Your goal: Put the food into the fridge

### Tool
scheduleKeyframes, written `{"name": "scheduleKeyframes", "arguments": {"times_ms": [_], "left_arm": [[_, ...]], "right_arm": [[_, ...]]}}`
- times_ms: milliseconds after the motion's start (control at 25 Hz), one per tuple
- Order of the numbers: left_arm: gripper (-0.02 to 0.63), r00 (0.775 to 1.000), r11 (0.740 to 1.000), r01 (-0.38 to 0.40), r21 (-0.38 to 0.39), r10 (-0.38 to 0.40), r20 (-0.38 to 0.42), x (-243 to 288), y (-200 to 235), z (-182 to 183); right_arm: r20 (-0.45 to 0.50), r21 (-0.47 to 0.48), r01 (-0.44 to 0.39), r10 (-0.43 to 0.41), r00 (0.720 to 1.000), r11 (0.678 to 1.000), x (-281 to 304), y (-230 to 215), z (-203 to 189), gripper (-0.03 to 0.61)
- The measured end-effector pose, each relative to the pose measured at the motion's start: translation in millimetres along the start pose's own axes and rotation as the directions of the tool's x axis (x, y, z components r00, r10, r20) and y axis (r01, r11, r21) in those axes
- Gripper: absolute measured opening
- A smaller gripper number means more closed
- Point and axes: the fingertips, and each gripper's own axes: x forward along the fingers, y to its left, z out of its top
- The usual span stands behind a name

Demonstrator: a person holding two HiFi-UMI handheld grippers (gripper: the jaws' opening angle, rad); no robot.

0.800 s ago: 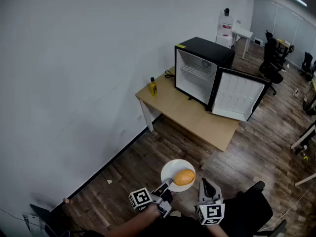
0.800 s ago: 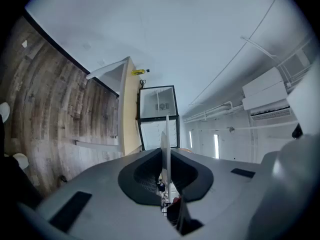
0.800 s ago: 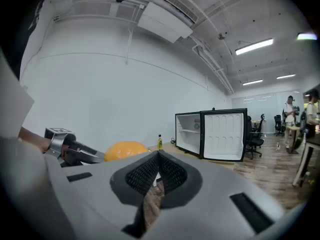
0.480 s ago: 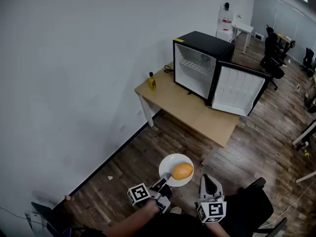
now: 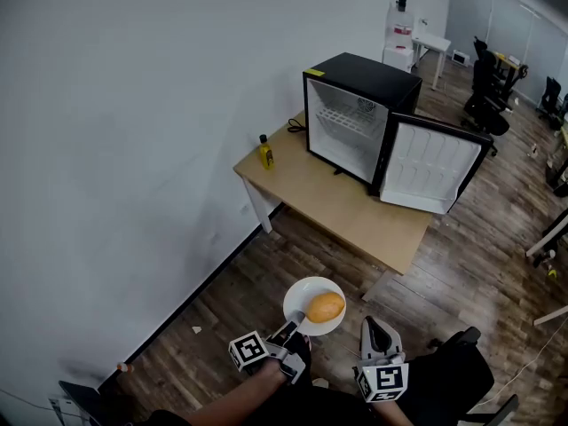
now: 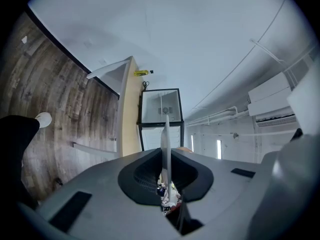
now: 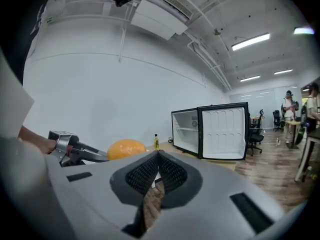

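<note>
An open-plan office: swivel chairs (image 5: 490, 118), white desks (image 5: 431, 45), ceiling strip lights (image 7: 250, 41)

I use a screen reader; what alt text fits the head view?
The left gripper holds a white plate by its rim, an orange round food on it; the right gripper, shut and empty, is beside it. Ahead, a black mini fridge stands open on a wooden table.

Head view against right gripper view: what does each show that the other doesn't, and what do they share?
Head view only: the white plate from above, gripped at its rim, and the table legs. Right gripper view only: people standing far right, ceiling lights. Both: the open fridge, yellow bottle, orange food and left gripper.
</note>
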Motion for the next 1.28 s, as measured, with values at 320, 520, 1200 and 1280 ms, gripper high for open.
{"name": "scheduleKeyframes", "arguments": {"times_ms": [320,520,1200,1280], "left_arm": [[0.027,0.999,1.0,0.022,-0.011,-0.022,-0.034,69.3,-0.4,56.9],[0.028,0.998,1.0,-0.002,0.021,0.003,-0.064,112.6,13.1,95.6],[0.028,0.995,0.997,0.006,0.076,0.002,-0.1,242.3,12.0,218.0],[0.028,0.996,0.997,-0.003,0.071,0.009,-0.094,253.9,17.2,225.2]], "right_arm": [[-0.025,-0.018,0.049,-0.049,0.998,0.999,81.7,-31.2,17.3,0.06],[-0.061,-0.033,0.088,-0.09,0.994,0.996,144.7,-52.6,25.7,0.06],[-0.019,0.033,0.163,-0.163,0.987,0.986,296.9,-89.8,74.6,0.06],[-0.027,0.037,0.166,-0.166,0.986,0.985,305.1,-92.3,74.9,0.06]]}}
